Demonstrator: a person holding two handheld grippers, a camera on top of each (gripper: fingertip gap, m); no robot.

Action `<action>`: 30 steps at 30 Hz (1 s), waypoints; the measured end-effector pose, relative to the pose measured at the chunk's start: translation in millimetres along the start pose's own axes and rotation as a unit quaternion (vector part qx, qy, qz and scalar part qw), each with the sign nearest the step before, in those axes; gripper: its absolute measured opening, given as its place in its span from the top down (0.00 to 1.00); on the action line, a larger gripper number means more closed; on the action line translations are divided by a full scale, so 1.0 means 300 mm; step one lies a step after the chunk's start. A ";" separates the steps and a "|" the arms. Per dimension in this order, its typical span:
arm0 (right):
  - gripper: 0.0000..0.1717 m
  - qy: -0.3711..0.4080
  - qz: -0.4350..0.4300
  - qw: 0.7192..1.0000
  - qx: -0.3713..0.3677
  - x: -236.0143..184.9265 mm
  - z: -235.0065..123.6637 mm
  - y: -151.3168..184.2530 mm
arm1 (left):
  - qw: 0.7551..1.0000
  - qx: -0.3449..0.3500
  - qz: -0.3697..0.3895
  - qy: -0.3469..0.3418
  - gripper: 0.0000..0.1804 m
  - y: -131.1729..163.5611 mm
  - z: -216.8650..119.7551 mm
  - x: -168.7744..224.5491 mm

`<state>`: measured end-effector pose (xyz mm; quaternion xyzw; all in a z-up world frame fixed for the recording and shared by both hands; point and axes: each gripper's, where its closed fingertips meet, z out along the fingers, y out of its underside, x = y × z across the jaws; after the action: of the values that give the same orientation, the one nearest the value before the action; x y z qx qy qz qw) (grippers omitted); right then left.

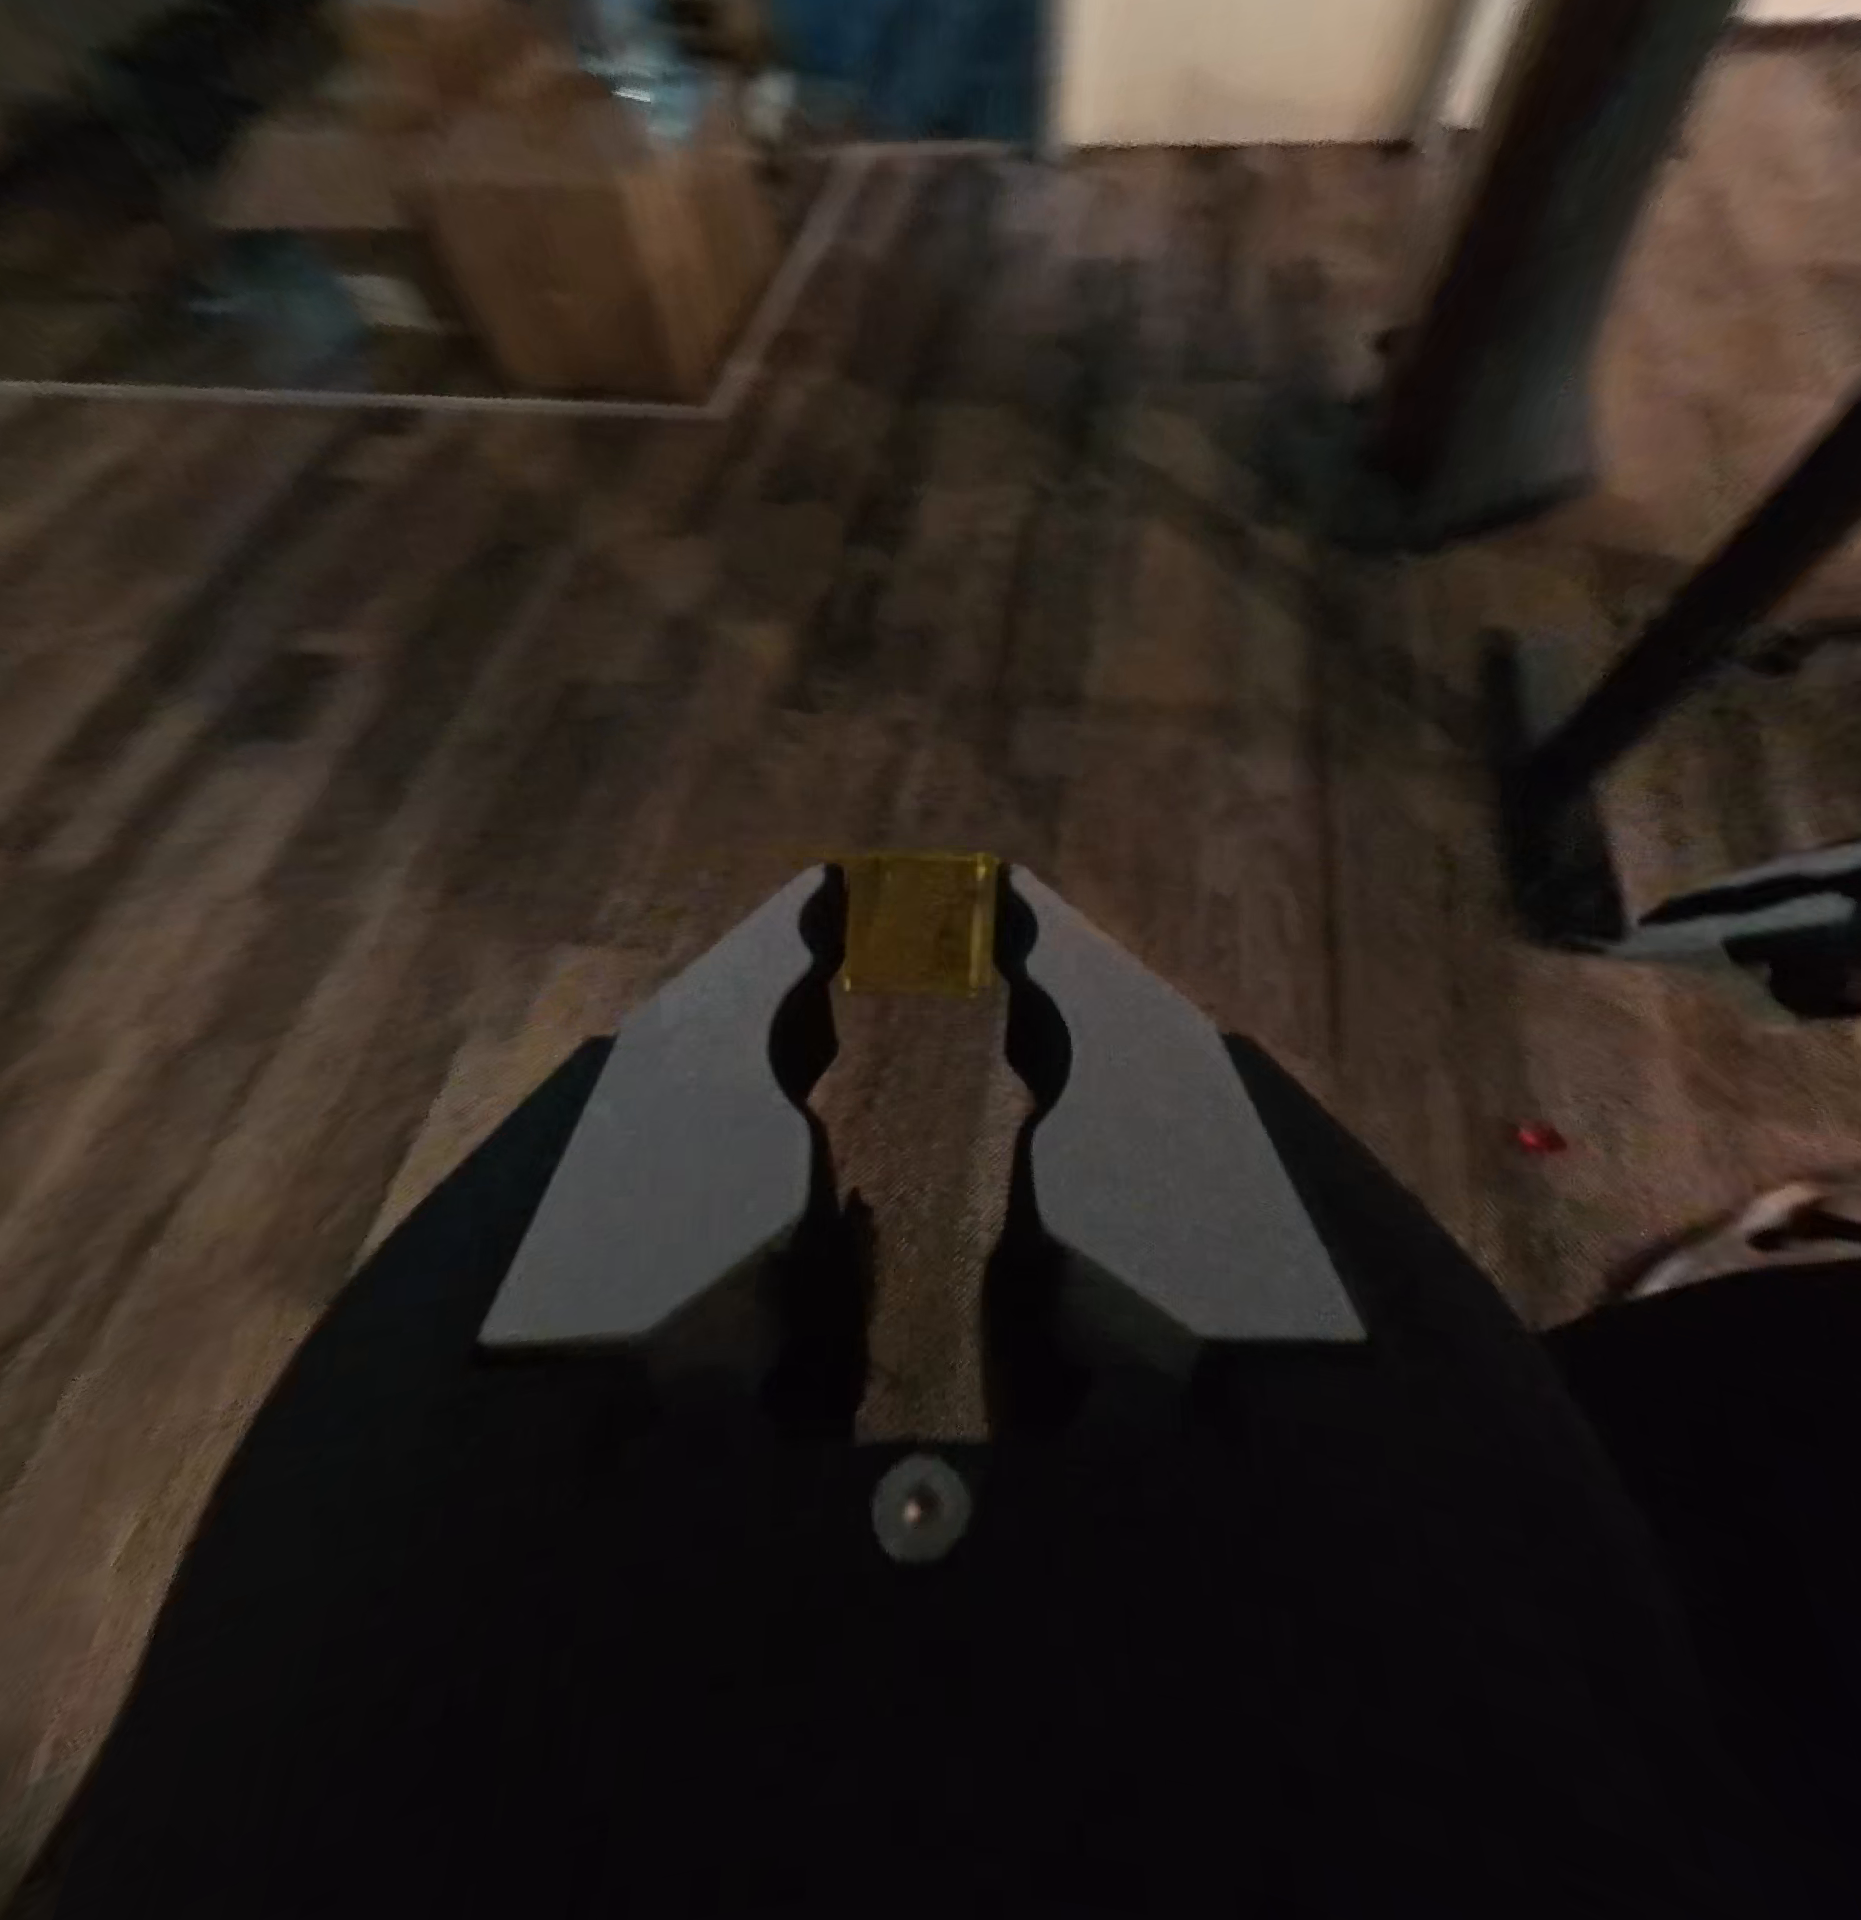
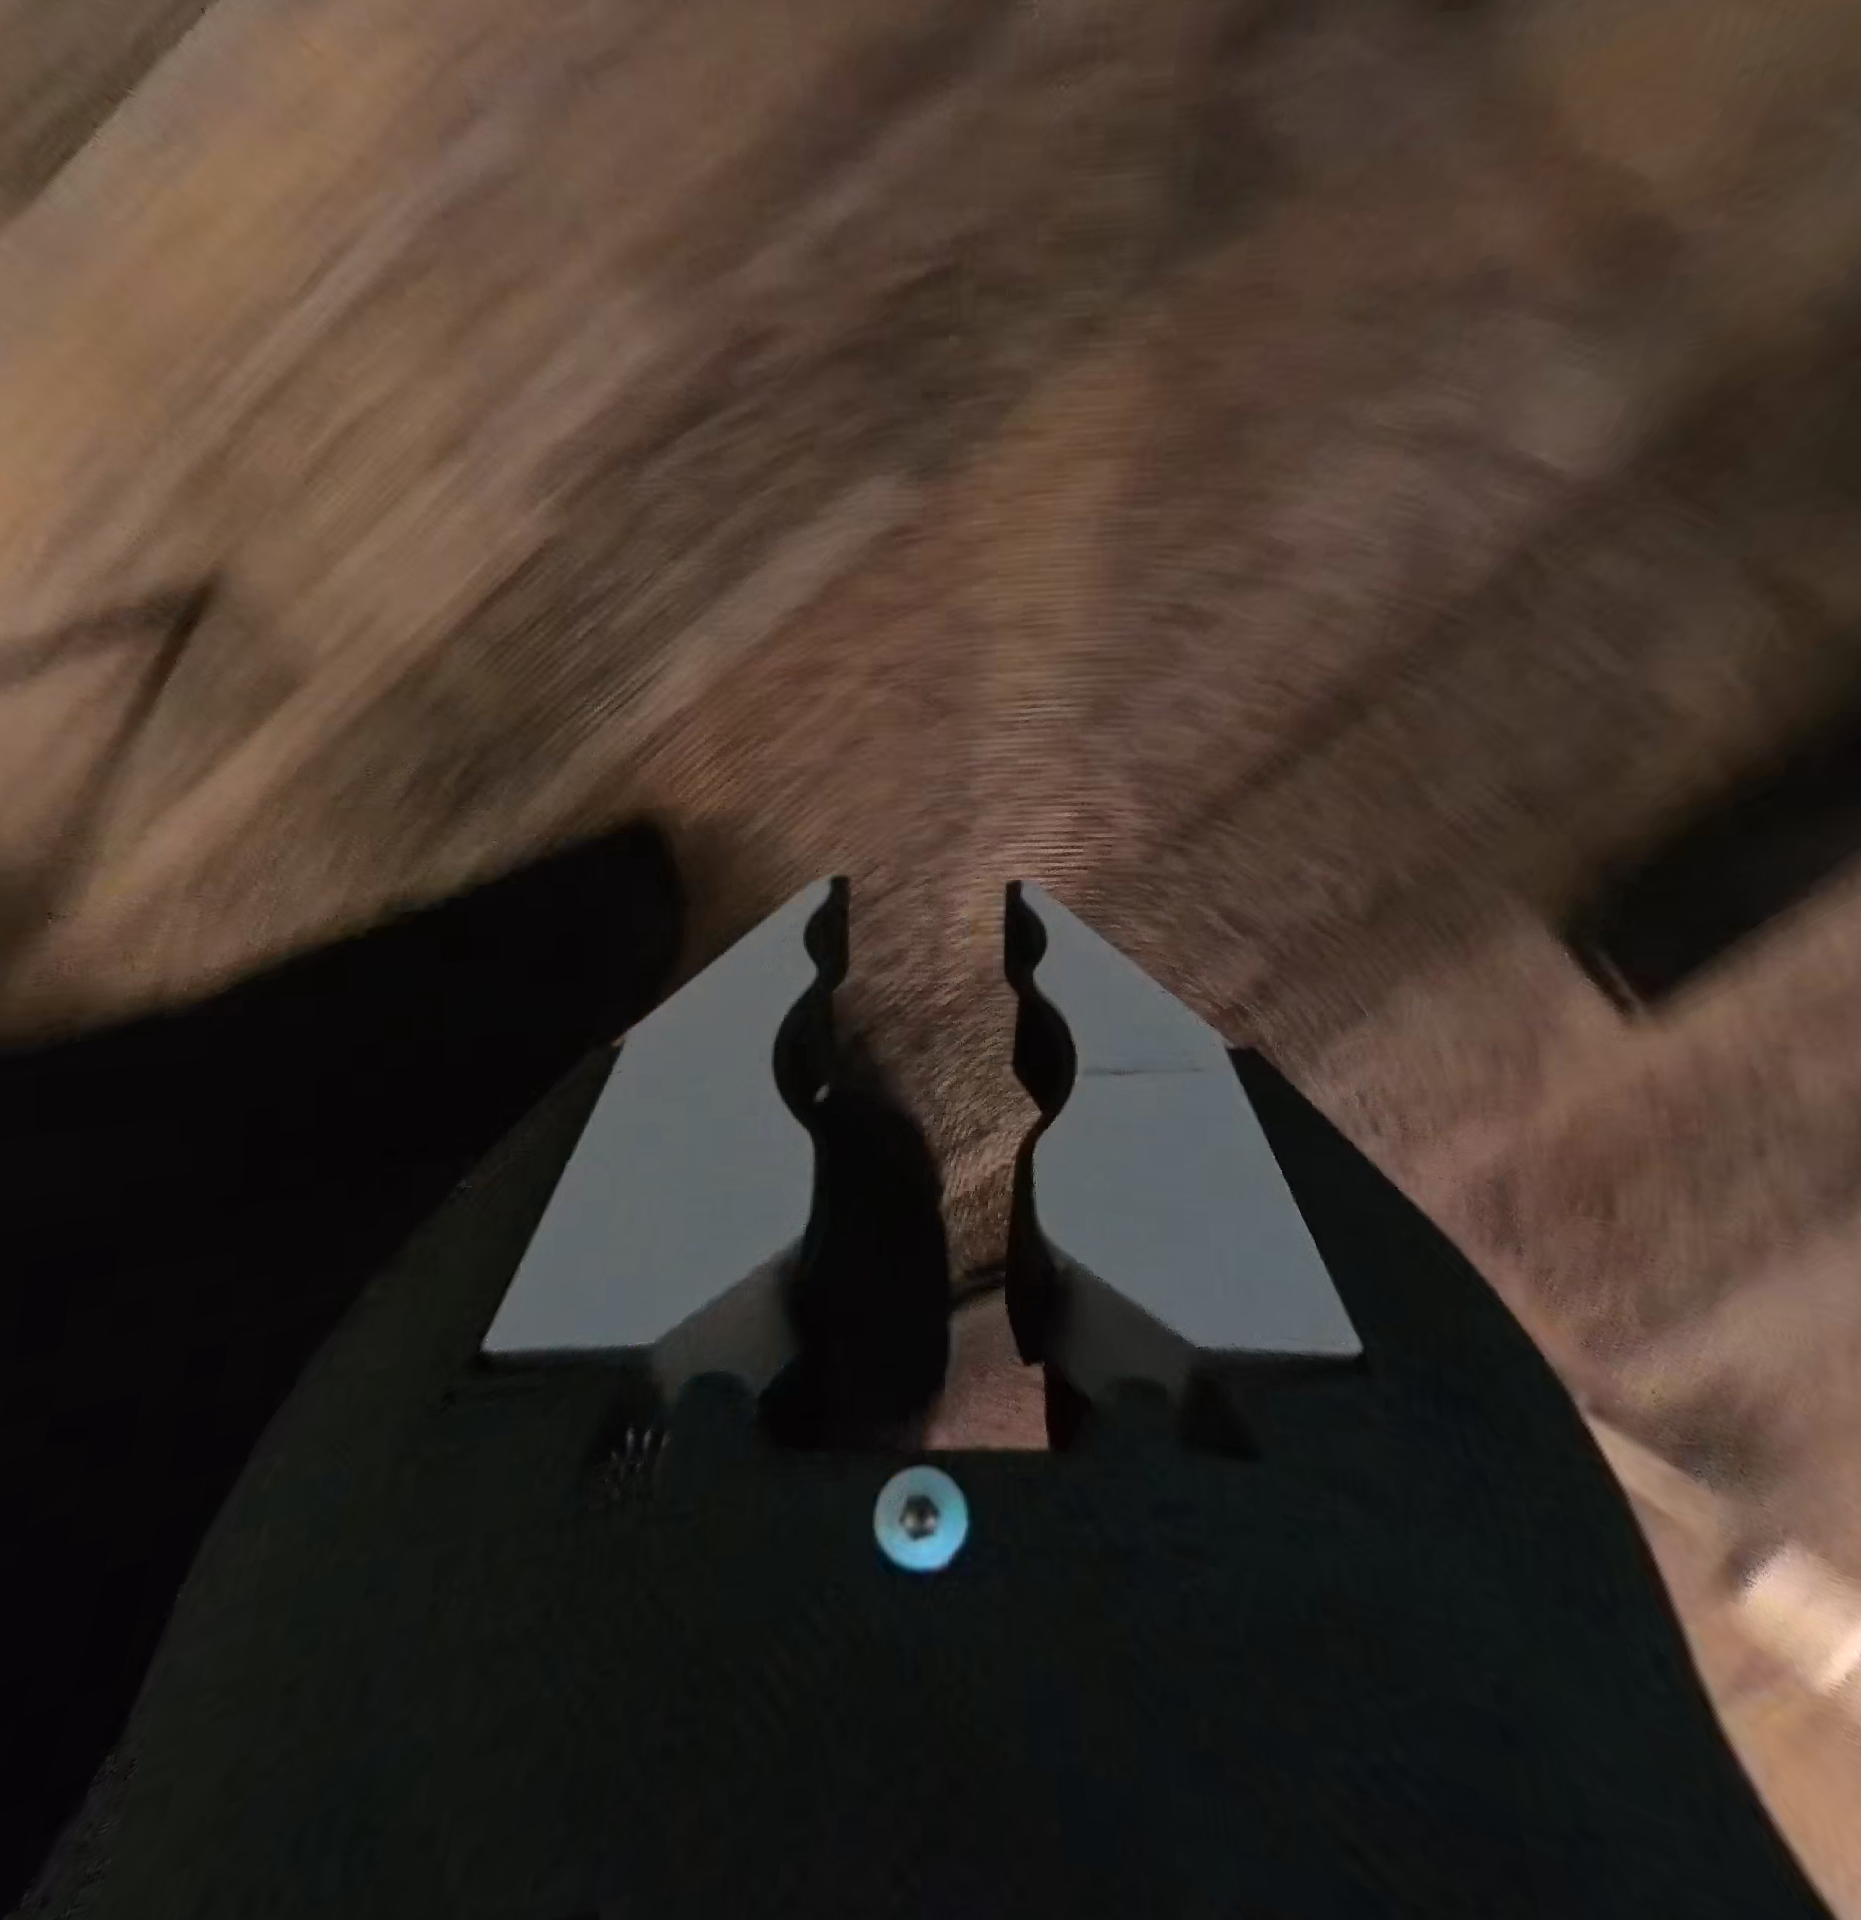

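One yellow block (image 1: 918, 923) sits clamped in the left hand-held gripper (image 1: 921, 883).

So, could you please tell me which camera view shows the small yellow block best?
The left wrist view shows it best: the yellow block sits sharp between the tips of the left gripper, both pads against its sides, above the blurred wooden floor. The right wrist view shows none of it, only its own bare, parted jaws over blurred floor.
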<state>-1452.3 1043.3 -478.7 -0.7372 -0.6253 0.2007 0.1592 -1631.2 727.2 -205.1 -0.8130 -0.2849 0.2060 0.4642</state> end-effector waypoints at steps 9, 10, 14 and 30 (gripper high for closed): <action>0.74 0.182 0.345 0.920 -0.033 0.484 0.408 0.625 | 0.980 -0.106 -0.017 0.168 0.85 0.344 0.648 0.296; 0.73 0.187 0.356 0.915 -0.040 0.524 0.492 0.717 | 0.977 -0.124 -0.013 0.176 0.85 0.420 0.683 0.335; 0.67 0.160 0.334 0.927 -0.068 0.701 0.845 1.009 | 0.959 -0.196 -0.027 0.205 0.84 0.696 0.789 0.455; 0.85 0.148 0.292 0.932 -0.156 0.918 1.204 1.219 | 0.913 -0.282 0.087 0.281 0.84 0.886 1.028 0.771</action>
<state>-1279.6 1247.6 -996.7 -0.9240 -0.3756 0.0267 0.0669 -1569.5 966.8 -602.6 -0.9559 -0.1170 -0.0807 0.2570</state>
